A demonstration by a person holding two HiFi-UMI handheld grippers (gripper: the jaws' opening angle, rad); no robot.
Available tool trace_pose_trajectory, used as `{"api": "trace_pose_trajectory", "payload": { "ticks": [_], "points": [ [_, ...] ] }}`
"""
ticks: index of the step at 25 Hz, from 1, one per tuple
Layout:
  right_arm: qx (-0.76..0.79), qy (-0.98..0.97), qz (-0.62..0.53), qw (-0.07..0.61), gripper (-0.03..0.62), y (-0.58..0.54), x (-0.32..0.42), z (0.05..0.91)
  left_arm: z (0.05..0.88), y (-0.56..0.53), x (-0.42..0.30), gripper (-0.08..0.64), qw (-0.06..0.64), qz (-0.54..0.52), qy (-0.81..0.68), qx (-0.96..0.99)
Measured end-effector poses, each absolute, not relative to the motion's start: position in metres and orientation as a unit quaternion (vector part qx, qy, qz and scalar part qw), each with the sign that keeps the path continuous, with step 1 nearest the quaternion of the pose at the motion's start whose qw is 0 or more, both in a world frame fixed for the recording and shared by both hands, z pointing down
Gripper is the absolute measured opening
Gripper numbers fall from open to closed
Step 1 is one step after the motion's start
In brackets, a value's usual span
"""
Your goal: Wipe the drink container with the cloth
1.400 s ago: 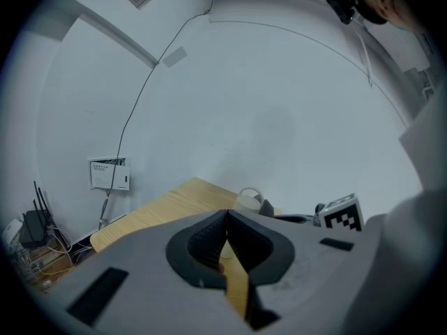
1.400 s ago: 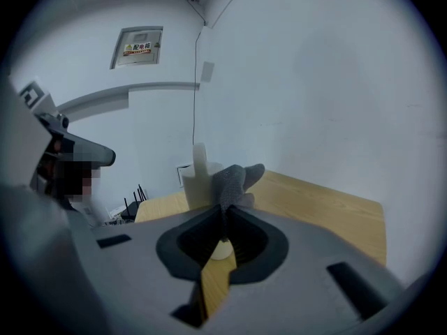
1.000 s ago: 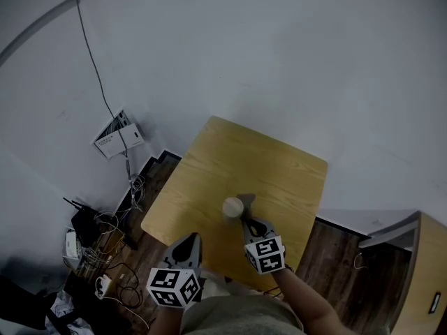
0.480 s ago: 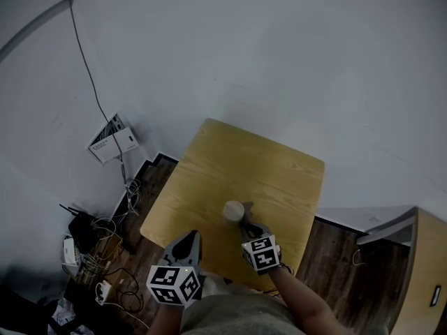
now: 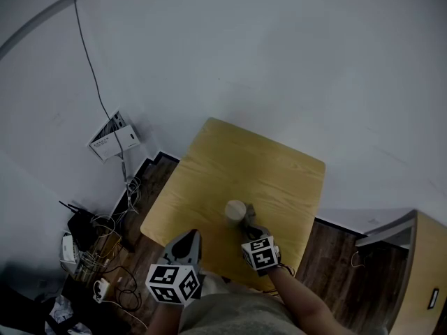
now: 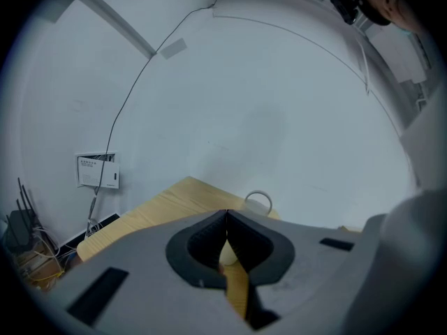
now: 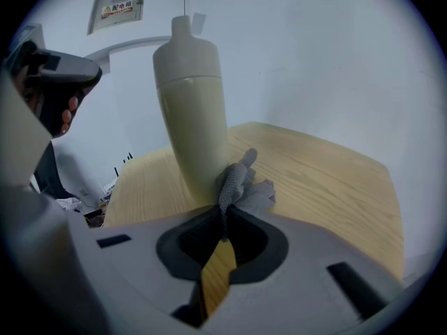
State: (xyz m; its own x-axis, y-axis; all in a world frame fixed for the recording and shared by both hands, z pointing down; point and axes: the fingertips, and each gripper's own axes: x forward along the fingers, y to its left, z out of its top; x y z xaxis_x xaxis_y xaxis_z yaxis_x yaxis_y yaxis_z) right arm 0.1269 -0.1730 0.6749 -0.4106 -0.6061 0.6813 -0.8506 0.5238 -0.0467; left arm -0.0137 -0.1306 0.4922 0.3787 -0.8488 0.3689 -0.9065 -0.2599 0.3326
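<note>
Right claw [image 7: 225,218], shifted left, presses cloth [image 7: 242,187] against drink container [image 7: 192,110], hiding base.

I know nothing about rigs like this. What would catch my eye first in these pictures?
A tall cream drink container stands upright on a small wooden table. The right gripper pinches a grey cloth and holds it against the container's lower side. The left gripper, jaws together with nothing between them, hangs by the table's near edge.
</note>
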Motion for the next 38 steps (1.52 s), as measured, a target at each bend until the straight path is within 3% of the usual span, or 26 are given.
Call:
{"api": "trace_pose_trajectory", "payload": {
  "ticks": [16, 26, 38],
  "points": [
    [0.513, -0.813, 0.161, 0.221, 0.014, -0.156, 0.163, 0.581, 0.495, -0.123, -0.024, 0.002, 0.248, 0.055, -0.567, 0.784],
    [0.561, -0.798, 0.131, 0.178, 0.014, -0.136, 0.143, 0.529, 0.495, -0.142, -0.034, 0.002, 0.246, 0.076, -0.515, 0.817],
    [0.631, -0.741, 0.166, 0.156, 0.014, -0.136, 0.114, 0.527, 0.490, -0.178, -0.053, 0.002, 0.243, 0.103, -0.430, 0.863]
  ]
}}
